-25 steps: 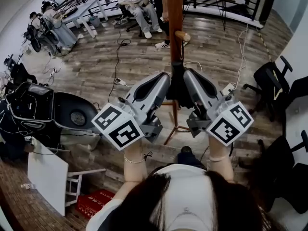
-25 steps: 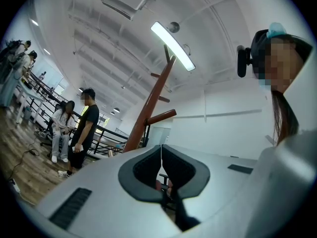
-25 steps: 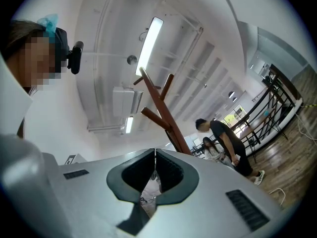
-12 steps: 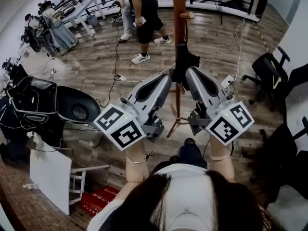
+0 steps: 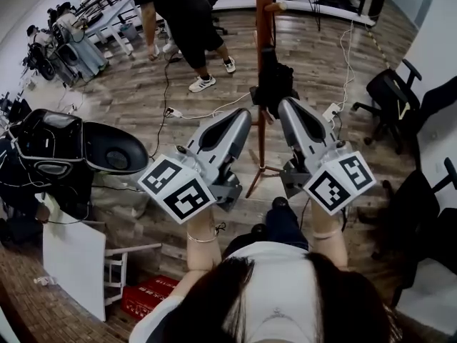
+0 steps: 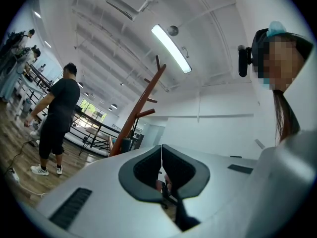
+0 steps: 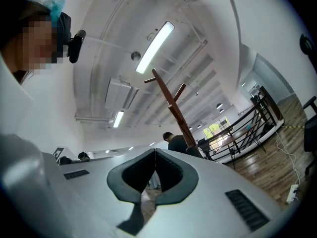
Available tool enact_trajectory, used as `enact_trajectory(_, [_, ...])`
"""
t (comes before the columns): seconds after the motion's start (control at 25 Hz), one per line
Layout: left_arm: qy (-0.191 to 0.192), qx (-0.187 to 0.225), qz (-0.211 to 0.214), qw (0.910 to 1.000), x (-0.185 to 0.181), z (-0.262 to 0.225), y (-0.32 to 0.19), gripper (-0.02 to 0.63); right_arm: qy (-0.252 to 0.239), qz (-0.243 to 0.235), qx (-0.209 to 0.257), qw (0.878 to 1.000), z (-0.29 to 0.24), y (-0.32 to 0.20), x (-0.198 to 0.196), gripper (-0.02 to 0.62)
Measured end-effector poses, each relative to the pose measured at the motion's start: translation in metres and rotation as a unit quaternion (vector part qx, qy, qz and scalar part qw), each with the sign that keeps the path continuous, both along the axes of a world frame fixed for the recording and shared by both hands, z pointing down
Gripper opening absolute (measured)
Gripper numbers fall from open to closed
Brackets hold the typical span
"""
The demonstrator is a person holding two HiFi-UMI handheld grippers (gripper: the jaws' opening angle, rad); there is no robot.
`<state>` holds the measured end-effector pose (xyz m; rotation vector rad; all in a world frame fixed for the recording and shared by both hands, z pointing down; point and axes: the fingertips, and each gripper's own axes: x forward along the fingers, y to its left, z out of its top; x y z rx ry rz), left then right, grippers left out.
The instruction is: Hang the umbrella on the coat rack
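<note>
The black umbrella (image 5: 273,84) hangs bunched against the pole of the wooden coat rack (image 5: 263,20), off the floor, just beyond both gripper tips. The left gripper (image 5: 245,115) and right gripper (image 5: 285,106) are clenched on nothing (tips meeting in each gripper view).

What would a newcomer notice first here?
The left gripper and right gripper fill the middle foreground, marker cubes toward the camera, tongs shut with nothing between them. Just beyond their tips stands the wooden coat rack, with a black bundle, likely the umbrella, against its pole. A person in black is at upper left.
</note>
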<state>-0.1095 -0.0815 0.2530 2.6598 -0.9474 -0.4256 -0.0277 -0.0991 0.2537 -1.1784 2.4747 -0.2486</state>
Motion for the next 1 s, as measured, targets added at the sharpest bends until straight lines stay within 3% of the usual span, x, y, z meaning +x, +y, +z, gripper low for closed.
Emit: enact_trajectory(1.0, [-0.019,-0.017,0.037,0.999,0.004,0.026,0.04,0.011,0.011,0.045,-0.019,0.999,0.019,0.05,0.004,0.034])
